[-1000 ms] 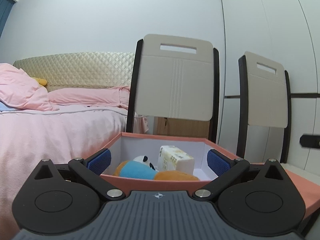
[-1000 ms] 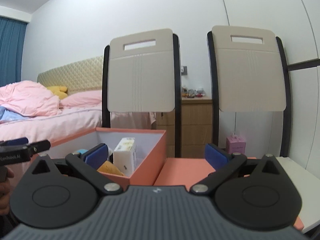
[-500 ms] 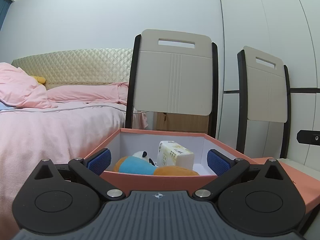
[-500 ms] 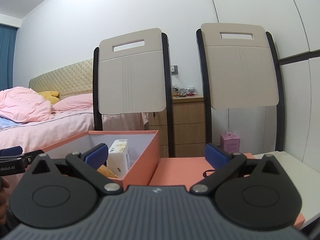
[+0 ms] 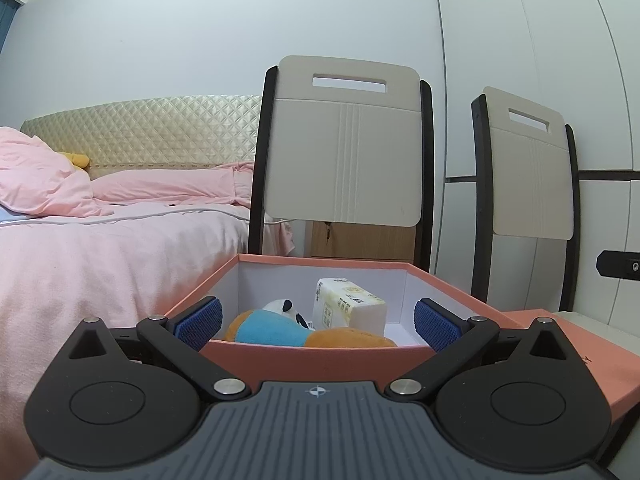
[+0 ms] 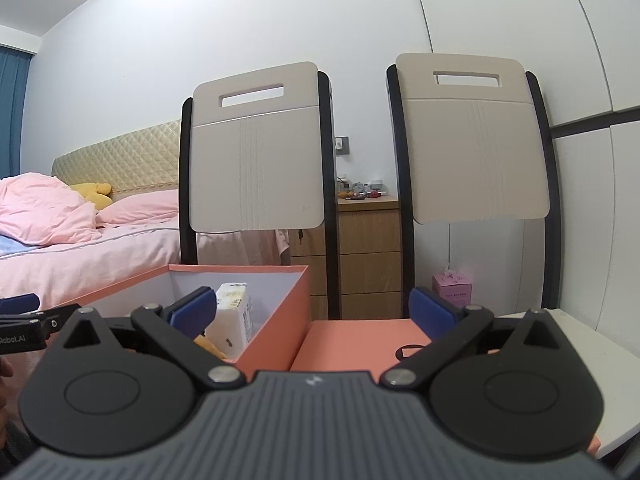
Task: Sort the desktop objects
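An open salmon-pink box [image 5: 304,354] with a white inside stands right in front of my left gripper [image 5: 318,320]. It holds a plush toy [image 5: 272,328] in blue, orange and panda colours and a white tissue pack [image 5: 346,304]. The left gripper is open and empty, its blue pads [image 5: 200,320] level with the box's near wall. In the right wrist view the box [image 6: 276,336] is at the left with the tissue pack [image 6: 236,316] inside, and the flat pink lid [image 6: 360,340] lies beside it. My right gripper [image 6: 312,316] is open and empty above the lid's near edge.
Two folding chairs [image 6: 260,168] [image 6: 476,148] stand behind the white table [image 6: 592,344]. A bed with pink bedding [image 5: 80,248] is at the left. A wooden drawer unit [image 6: 368,252] and a small pink box [image 6: 452,290] stand behind. The left gripper's tip [image 6: 24,320] shows at the far left.
Both wrist views have tilted upward and drawn back slightly, so the box sits lower in each. Both grippers stay open and empty.
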